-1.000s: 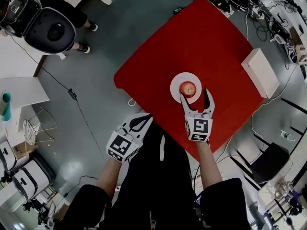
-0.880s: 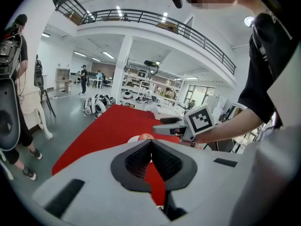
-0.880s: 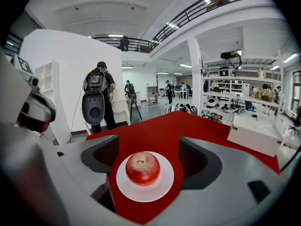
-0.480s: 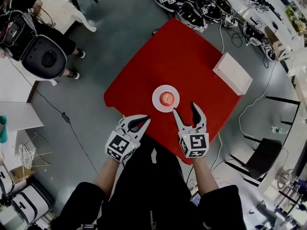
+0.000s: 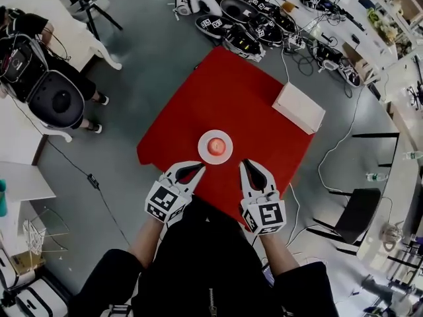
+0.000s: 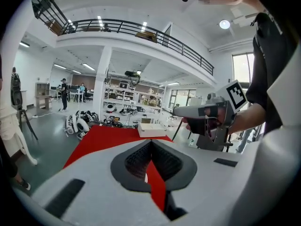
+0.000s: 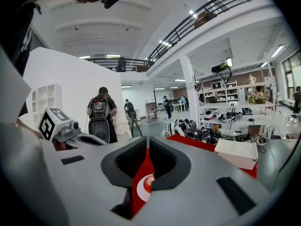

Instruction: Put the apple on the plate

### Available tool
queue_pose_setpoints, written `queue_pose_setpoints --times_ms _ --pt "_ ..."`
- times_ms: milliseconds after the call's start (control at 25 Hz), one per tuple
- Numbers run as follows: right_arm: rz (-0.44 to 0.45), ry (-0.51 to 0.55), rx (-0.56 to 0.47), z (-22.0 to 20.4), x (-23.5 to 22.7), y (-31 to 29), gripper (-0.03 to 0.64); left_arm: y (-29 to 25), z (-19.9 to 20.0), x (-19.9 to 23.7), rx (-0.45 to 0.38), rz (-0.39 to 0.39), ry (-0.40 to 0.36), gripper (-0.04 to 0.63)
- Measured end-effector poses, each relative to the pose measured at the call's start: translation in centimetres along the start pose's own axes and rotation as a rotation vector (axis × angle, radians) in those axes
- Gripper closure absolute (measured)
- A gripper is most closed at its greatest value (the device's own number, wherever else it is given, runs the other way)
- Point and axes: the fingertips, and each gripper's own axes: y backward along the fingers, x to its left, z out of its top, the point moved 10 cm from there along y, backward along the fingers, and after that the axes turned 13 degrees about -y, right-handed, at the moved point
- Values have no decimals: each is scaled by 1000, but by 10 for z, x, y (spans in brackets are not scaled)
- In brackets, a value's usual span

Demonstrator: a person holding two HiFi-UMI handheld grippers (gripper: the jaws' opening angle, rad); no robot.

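The apple sits at the centre of the white plate on the red desk. Both grippers hang over the desk's near edge, short of the plate and clear of it. The left gripper has its fingers pressed together at the tips, with nothing between them. The right gripper has just drawn its fingers together (also on nothing). A white box lies at the desk's far right edge, well apart from the plate.
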Motion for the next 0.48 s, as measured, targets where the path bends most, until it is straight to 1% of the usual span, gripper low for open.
queue_pose_setpoints --times_ms 280,480 --pt "15 32 -125 12 32 28 595 3 13 -2 -30 -25 -44 589" --pt "22 62 -130 2 39 44 603 1 10 -13 -35 -41 -48 589"
